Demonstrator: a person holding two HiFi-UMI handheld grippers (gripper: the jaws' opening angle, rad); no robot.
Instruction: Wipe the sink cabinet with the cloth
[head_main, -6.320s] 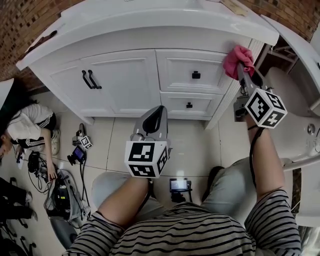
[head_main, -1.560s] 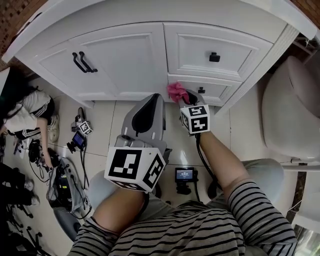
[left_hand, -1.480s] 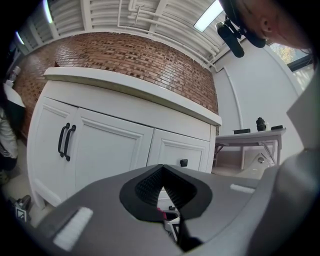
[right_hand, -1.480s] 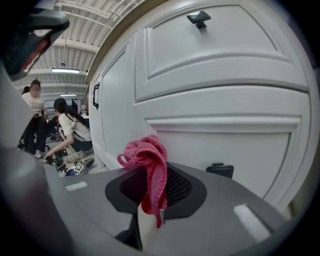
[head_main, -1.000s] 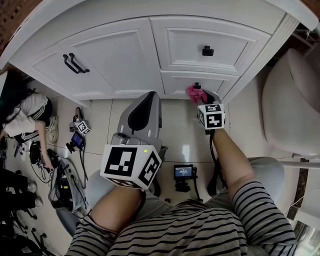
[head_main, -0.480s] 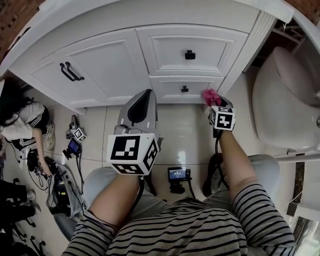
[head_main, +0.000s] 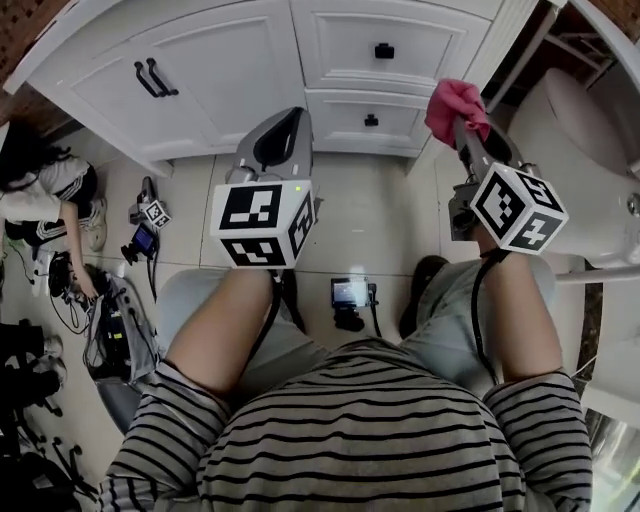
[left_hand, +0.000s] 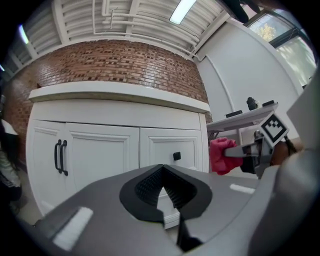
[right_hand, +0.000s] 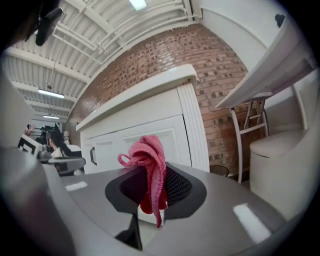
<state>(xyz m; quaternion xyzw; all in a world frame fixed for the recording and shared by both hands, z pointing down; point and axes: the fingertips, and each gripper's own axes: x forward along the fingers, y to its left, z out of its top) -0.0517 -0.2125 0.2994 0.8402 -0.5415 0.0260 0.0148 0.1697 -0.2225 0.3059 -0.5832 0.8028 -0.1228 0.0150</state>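
Note:
The white sink cabinet (head_main: 250, 60) fills the top of the head view, with two black door handles (head_main: 153, 77) and two drawer knobs (head_main: 384, 50). My right gripper (head_main: 462, 122) is shut on a pink cloth (head_main: 452, 104), held a little off the cabinet's right corner post (head_main: 480, 70). In the right gripper view the cloth (right_hand: 149, 170) bunches up between the closed jaws. My left gripper (head_main: 282, 135) is shut and holds nothing, pointing at the cabinet front above the tiled floor. The left gripper view shows the cabinet doors (left_hand: 100, 155) ahead and the cloth (left_hand: 218, 155) at right.
A white toilet (head_main: 585, 150) stands right of the cabinet. A person in a striped top (head_main: 50, 205) sits on the floor at left among cables and equipment (head_main: 120, 350). A small screen device (head_main: 350, 293) lies on the tiles between my knees.
The right gripper with the cloth swept down the cabinet's right side, across the lower drawer, then back up to the right corner post. The left gripper stayed shut, roughly in place.

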